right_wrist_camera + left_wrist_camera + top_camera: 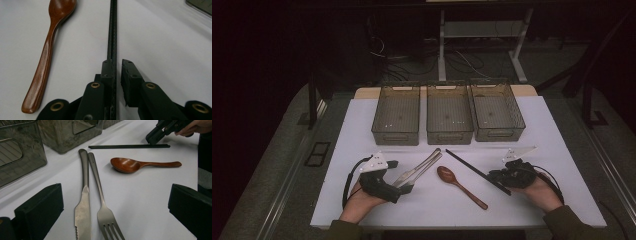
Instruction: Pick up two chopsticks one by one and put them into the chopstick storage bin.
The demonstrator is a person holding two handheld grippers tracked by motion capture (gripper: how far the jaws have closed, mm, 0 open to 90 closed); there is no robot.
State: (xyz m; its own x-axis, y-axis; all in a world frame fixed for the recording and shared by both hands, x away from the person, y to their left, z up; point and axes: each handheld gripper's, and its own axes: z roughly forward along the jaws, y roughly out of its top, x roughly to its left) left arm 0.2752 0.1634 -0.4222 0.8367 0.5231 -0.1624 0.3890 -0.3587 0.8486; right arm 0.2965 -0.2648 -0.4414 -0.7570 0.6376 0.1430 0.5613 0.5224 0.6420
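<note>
A pair of black chopsticks (113, 30) lies on the white table (532, 130). My right gripper (118, 67) is set around the near end of the pair. The chopsticks rest against one jaw, and a thin strip of table shows before the other, so the jaws stand narrowly open. A brown wooden spoon (50, 50) lies beside them, bowl pointing away. My left gripper (115, 202) is wide open and low over a steel knife (83, 195) and fork (100, 190), which lie side by side between its jaws.
Three smoky see-through bins (396, 117) (449, 117) (498, 115) stand in a row at the table's far side. In the high view the spoon (459, 185) sits mid-table between both hands, near the front edge.
</note>
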